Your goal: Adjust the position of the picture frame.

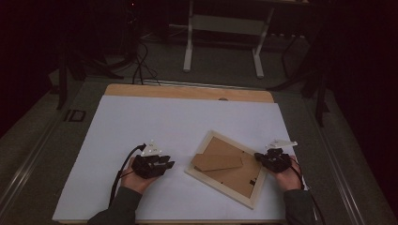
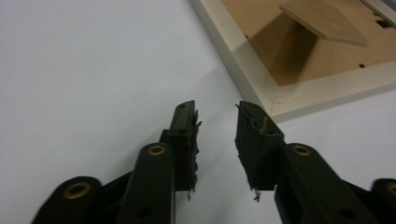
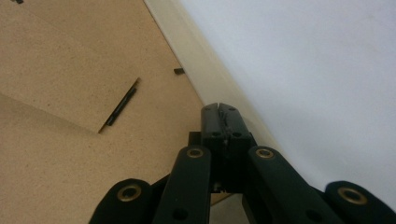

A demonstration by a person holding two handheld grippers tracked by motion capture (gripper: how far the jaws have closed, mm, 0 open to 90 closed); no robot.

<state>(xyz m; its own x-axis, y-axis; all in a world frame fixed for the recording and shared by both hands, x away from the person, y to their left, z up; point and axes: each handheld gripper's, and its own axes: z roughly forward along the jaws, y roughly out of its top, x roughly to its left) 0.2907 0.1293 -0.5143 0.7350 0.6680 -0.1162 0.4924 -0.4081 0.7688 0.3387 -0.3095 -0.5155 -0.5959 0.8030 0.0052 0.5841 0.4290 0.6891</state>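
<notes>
Currently the picture frame (image 1: 228,168) lies face-down on the tabletop (image 1: 155,122), stand flap raised. The right gripper (image 3: 220,111), jaws fully closed and empty, rests over its edge; the left gripper (image 2: 215,122), jaws narrowly parted, waits beside it. Risk: uneven pressing could skid the frame.

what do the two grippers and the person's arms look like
Both grippers, left and right, are black, with two flat-linked jaws pinned by brass-ringed rivets. The left jaw pads look worn, with frayed bits along their edges. Each gripper carries a pale grey three-cornered plate on top and trails a black cable. The person wears dark grey-green long sleeves.
</notes>
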